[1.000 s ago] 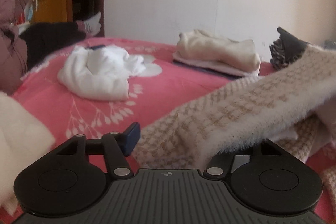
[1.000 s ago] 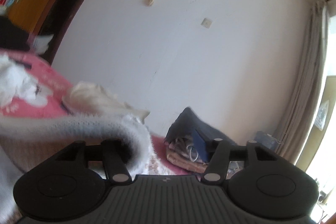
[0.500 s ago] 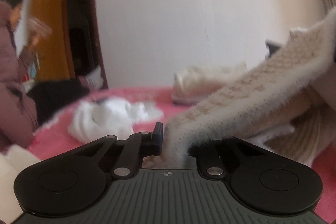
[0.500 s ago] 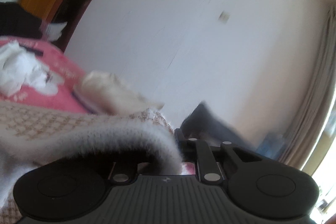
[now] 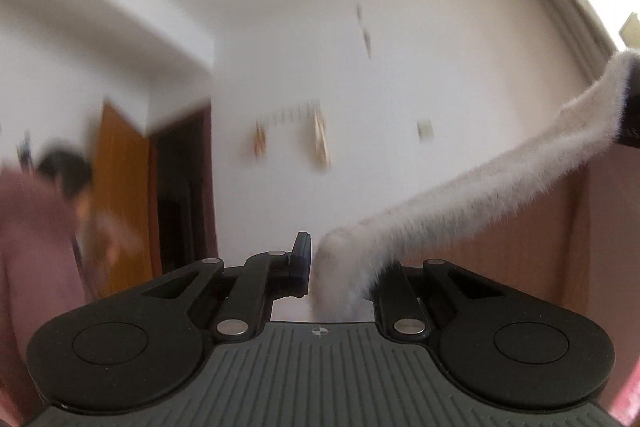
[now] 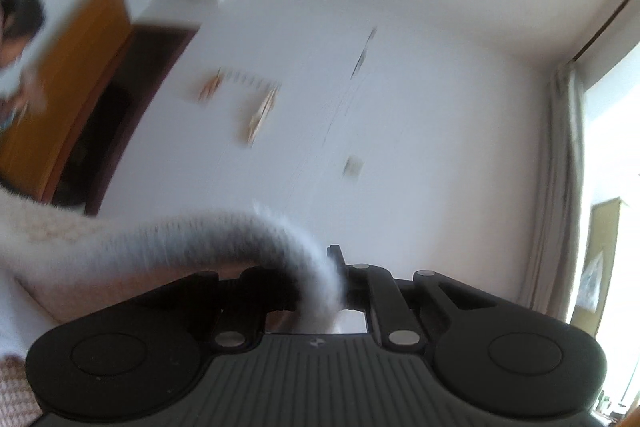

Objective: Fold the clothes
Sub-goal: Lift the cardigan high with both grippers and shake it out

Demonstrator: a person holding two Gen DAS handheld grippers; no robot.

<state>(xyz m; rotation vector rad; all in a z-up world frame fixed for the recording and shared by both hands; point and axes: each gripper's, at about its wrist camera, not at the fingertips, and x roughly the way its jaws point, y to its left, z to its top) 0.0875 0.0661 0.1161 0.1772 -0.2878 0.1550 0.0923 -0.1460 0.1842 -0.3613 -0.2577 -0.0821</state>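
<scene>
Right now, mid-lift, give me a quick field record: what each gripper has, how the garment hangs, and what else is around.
left gripper: shut on the fuzzy sweater
right gripper: shut on the sweater's edge
sweater: lifted, stretched between both grippers, body hanging below
cameras: both tilted up at the wall and ceiling, blurred
bed: not in view
bystander: person by the orange door, blurred

Fuzzy cream knit garment [image 5: 472,203], raised, its furry edge strung taut, fabric hanging below.
</scene>
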